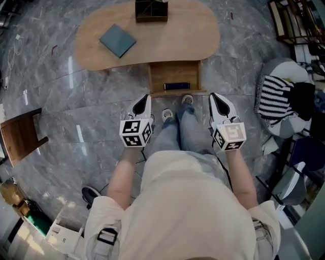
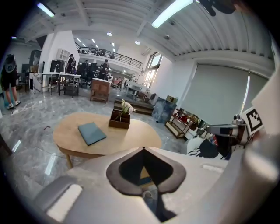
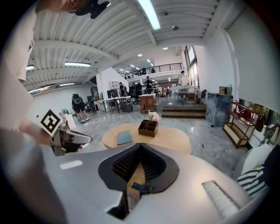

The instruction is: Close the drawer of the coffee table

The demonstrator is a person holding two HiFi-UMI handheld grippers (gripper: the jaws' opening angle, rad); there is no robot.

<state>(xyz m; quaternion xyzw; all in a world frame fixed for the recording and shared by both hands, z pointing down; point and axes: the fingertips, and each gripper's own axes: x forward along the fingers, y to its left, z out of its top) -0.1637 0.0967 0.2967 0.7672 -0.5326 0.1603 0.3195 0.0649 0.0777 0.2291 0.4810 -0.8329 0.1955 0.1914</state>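
I see left gripper and right gripper jaws pressed together, empty | both before coffee table | only head view shows its open drawer whole

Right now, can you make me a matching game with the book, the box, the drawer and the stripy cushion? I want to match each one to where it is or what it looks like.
Things:
1. book
2. box
3. drawer
4. striped cushion

Clues:
A. pulled open, sticking out from under the table
B. black and white, off to the person's right
C. blue-green, lying flat on the table top
D. dark brown, at the table's far edge

Pairs: 1-C, 2-D, 3-A, 4-B
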